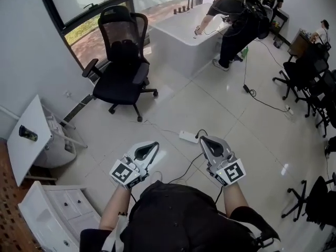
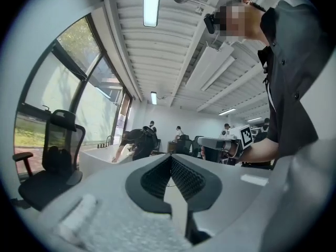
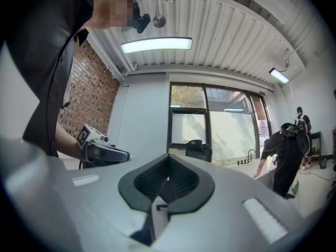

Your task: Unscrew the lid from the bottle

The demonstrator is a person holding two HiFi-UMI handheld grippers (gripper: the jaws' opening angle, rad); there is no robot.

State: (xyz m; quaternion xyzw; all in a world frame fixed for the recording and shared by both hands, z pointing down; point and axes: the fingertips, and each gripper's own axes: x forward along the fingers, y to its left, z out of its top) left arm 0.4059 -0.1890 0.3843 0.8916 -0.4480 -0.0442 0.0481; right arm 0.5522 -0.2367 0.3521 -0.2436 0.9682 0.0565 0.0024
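The left tongs (image 1: 150, 146) and the right tongs (image 1: 206, 139) are held side by side in front of the person's dark-clothed body, above a pale tiled floor (image 1: 173, 104). Both point away from the body and a little toward each other. In the left gripper view the left tongs (image 2: 170, 160) are pressed together with nothing between the ribbed pads, and the right tongs (image 2: 223, 140) show off to the right at the end of a bare forearm. In the right gripper view the right tongs (image 3: 168, 160) are likewise pressed together and empty, with the left tongs (image 3: 105, 154) off to the left. A white power strip (image 1: 187, 136) lies on the floor just beyond the tips. Farther off stand a black office chair (image 1: 122, 62) and a white bathtub (image 1: 181, 38), over which another person (image 1: 233, 17) leans. No view shows the bottle or its lid, so I cannot tell where they are.
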